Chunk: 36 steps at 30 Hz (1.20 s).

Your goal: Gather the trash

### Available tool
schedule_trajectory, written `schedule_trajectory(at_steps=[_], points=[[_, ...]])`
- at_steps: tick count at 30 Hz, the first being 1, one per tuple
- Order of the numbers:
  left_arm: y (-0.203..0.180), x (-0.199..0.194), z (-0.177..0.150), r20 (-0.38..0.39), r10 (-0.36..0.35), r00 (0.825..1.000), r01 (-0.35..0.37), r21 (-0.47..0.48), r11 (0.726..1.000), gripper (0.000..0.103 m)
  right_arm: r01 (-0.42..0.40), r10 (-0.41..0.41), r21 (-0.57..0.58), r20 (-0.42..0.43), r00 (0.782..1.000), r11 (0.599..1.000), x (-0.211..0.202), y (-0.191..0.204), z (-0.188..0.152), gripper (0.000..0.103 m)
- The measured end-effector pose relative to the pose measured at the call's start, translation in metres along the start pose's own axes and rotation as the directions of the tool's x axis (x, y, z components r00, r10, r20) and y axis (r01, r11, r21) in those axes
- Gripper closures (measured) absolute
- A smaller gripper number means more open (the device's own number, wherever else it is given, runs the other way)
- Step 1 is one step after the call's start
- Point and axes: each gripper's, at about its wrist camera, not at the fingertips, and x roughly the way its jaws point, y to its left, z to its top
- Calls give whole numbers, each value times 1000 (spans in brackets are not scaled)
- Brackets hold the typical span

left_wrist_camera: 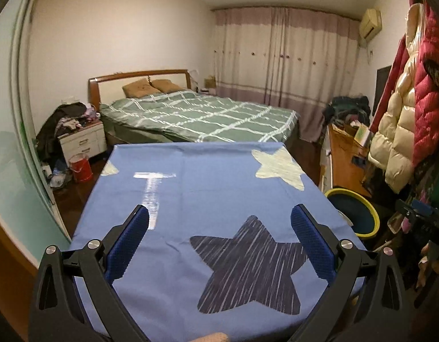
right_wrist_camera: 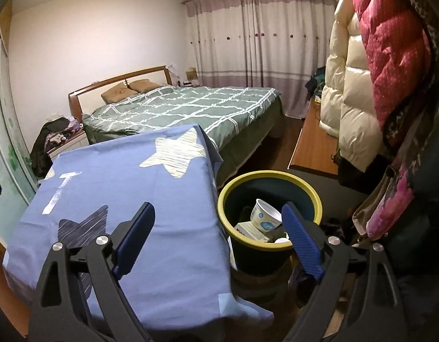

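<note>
- Left tongs (left_wrist_camera: 219,222): jaws spread wide, nothing between them; they hang above the counter (left_wrist_camera: 208,188), over a dark star print (left_wrist_camera: 249,268).
- Right tongs (right_wrist_camera: 218,222): jaws likewise spread wide and holding nothing; the left finger lies over the counter's right edge, the right finger (right_wrist_camera: 300,242) over the near rim of the trash bin (right_wrist_camera: 310,196).
- Counter: one, draped in a blue cloth with star prints; three stars show in the left wrist view (one dark, two pale, one of the pale ones cut by the cloth edge) plus one pale T-shaped mark (left_wrist_camera: 153,188).
- Trash bin: one, dark with a yellow rim, standing just beside the counter's right edge, lower than its top.
- Trash in the bin: one white paper cup (right_wrist_camera: 265,216) lying tilted, one flat white box (right_wrist_camera: 252,232) beside it, and one small white round piece (right_wrist_camera: 281,240) partly hidden by the right finger.
- Bed (left_wrist_camera: 196,114): one, behind the counter, with a green checked cover and two brown pillows (left_wrist_camera: 138,87).
- Nightstand (left_wrist_camera: 82,139): one, left of the bed, piled with clothes; one red bucket (left_wrist_camera: 81,168) on the floor before it.
- Hanging jackets: one cream (right_wrist_camera: 345,91), one red (right_wrist_camera: 396,57), at the right.
- Curtains (right_wrist_camera: 262,42): drawn across the far wall.
</note>
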Motion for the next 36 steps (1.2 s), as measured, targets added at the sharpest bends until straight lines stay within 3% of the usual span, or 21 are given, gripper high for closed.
schedule_trajectory(at_steps=[6, 36], points=[[-10, -11, 1, 29, 27, 999, -28, 21, 999, 5, -11, 11, -5, 8, 1000, 1000, -7, 3, 0, 17], [-16, 4, -1, -4, 23, 1000, -23, 36, 999, 5, -23, 23, 0, -11, 1000, 1000, 0, 5, -2, 16]])
